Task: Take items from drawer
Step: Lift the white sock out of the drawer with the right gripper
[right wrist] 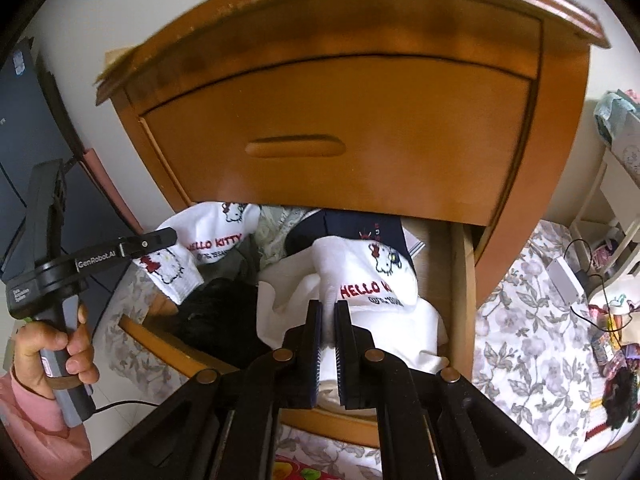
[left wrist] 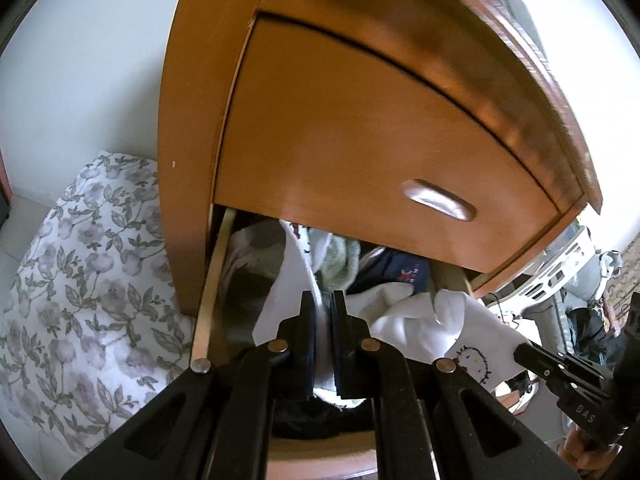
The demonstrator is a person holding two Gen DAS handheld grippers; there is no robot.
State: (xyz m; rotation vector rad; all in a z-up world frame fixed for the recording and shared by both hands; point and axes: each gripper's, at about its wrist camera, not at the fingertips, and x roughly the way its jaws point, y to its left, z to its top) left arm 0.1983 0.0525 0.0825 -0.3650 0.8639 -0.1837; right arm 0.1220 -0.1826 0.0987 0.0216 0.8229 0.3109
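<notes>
The lower drawer of the orange-brown wooden cabinet (right wrist: 460, 280) is pulled out, so its clothes can be reached from above. The left tongs (left wrist: 323, 300) are pressed together, pinching a white cloth with a cat print (left wrist: 288, 280). The right tongs (right wrist: 328, 308) pinch a white Hello Kitty sock (right wrist: 360, 276) above the drawer's pile.

A: Where does the left wrist view sit?
B: Close above the open drawer (left wrist: 224, 280), facing down from its left.
A: The right?
B: Close above, from its front; both share the drawer's clothes.
</notes>
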